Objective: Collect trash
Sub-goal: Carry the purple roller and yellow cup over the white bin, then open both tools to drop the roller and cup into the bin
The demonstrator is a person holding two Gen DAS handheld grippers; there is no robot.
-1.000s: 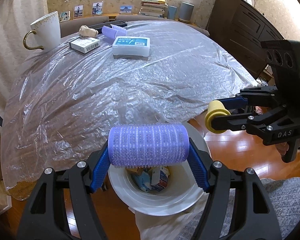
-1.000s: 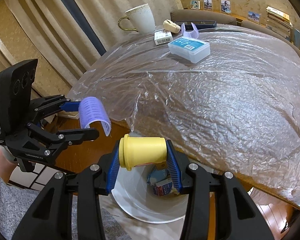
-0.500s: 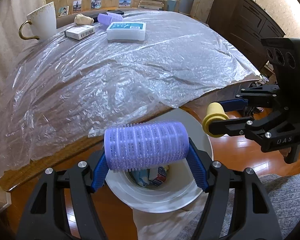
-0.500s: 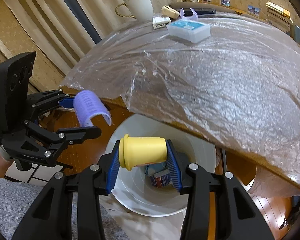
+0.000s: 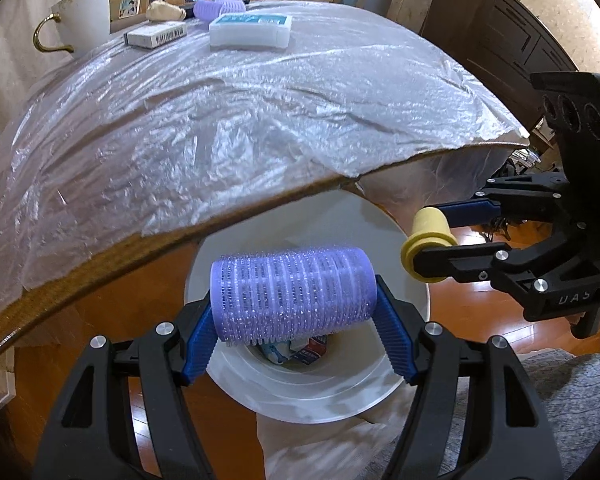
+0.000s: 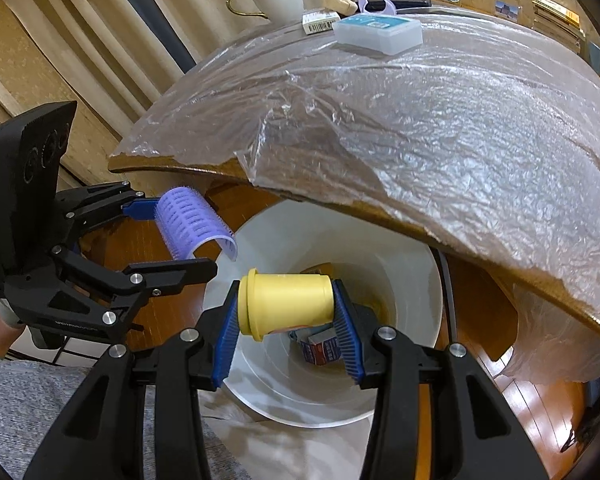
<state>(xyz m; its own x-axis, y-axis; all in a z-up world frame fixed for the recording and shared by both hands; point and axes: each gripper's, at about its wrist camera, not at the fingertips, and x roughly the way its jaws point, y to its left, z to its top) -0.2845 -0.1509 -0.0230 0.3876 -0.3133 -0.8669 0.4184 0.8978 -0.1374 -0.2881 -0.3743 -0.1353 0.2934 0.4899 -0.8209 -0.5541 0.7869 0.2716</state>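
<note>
Purple and prickly, a hair roller [image 5: 292, 292] is sitting in the middle of the left wrist view, and the left gripper [image 5: 292, 312] is squeezing it by its two ends. The right gripper [image 6: 286, 312] is pinching a yellow cup [image 6: 286, 306] the same way, low in the middle of its own view. Both things are hanging right above the white bin [image 5: 312, 392], which is standing on the floor, partly under the edge of the table [image 5: 100, 264]. I think they are being held there so that they fall straight in when the claws let go. Down in the bottom of the bin, small cartons [image 6: 322, 350] are already lying. More things, like a mug [image 5: 82, 16] and a flat box [image 5: 250, 30], are waiting at the top of the frame.
</note>
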